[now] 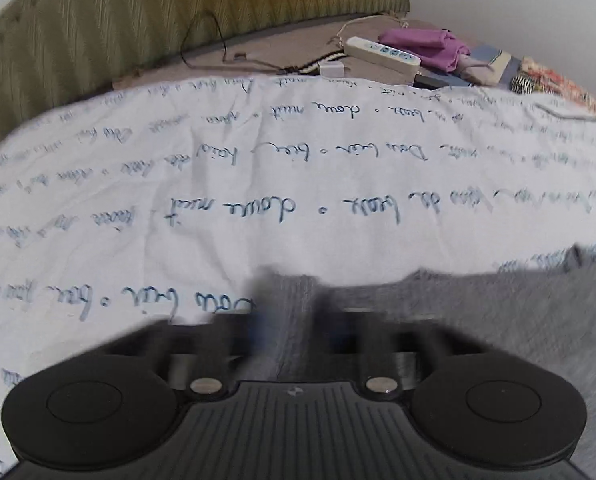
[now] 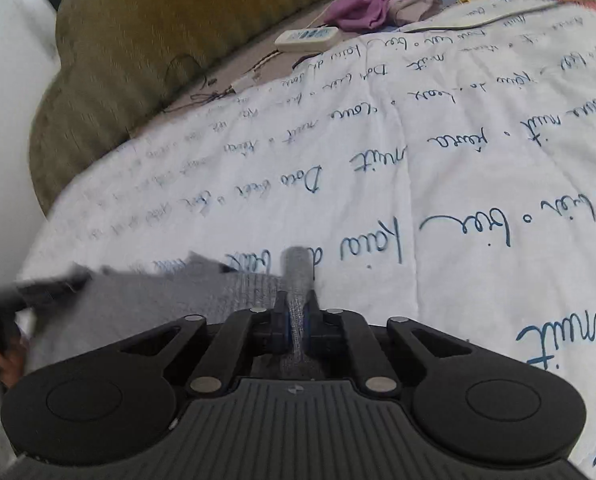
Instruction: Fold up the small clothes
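1. Nearest the lens, the right gripper [image 2: 296,322] has its jaws clamped tight on a bunched ridge of a small grey knitted garment [image 2: 202,292]; the cloth stands up as a narrow tuft above the blue pads [image 2: 287,326]. So thin a pinch could slide out if the fold is pulled hard.

2. The left gripper [image 1: 288,320], blurred, is likewise closed on the garment's other edge, grey knit pressed between its fingers. The blur makes it hard to say how much cloth it has; a shallow bite there could drop one corner mid-fold.

3. The garment hangs between the two grippers, low over the white bedcover [image 1: 218,184] printed with blue handwriting, sagging in the middle. Uneven tension between the two hands would likely lay it down skewed or creased.

4. The bedcover itself is rumpled and soft; a dragged hem could catch it and bunch the fold.

5. Farther back, near the olive headboard [image 1: 138,20], lie a white power strip [image 1: 382,54], loose cables and a purple cloth [image 1: 426,46], well apart from the work but a snag risk if the garment is swung too far.
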`<state>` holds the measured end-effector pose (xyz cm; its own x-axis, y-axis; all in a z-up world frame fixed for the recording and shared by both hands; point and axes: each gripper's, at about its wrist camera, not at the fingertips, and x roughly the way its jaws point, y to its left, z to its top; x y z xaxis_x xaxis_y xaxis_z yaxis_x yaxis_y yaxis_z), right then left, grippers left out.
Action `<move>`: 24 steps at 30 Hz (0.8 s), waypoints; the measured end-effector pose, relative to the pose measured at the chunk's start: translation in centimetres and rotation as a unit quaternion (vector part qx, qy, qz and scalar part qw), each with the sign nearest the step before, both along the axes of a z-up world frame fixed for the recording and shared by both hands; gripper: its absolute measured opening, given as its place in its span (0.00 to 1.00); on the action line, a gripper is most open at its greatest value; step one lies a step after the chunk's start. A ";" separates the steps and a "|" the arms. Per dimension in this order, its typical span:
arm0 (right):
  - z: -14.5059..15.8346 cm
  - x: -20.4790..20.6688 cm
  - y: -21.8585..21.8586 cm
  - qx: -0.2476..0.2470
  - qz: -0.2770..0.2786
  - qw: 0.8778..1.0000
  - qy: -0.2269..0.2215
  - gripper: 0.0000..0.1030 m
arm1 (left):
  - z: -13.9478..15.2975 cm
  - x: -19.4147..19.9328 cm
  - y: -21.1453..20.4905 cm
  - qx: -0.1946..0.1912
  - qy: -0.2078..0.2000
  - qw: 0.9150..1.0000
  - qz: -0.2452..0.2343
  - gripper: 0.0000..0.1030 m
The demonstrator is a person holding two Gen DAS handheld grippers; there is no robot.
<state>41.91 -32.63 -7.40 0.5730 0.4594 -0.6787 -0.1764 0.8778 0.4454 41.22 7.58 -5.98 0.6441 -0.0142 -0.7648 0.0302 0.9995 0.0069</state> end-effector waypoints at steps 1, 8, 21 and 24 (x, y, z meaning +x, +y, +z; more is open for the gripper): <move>0.1 -0.2 -0.2 0.008 -0.006 1.000 -0.007 0.10 | 0.4 -0.2 -0.3 0.002 -0.005 1.000 0.008 0.08; -1.4 -0.6 -3.2 0.047 -0.051 0.998 -0.006 0.10 | -0.9 -0.7 -0.5 0.026 -0.024 0.999 0.011 0.08; 0.9 -1.9 0.5 -0.044 -0.039 0.997 -0.041 0.51 | -0.6 -0.9 -0.3 0.014 -0.025 0.999 0.030 0.12; 0.1 -1.8 1.5 -0.080 -0.019 0.996 -0.046 0.45 | -0.7 -1.1 -0.3 0.021 -0.029 0.999 0.034 0.21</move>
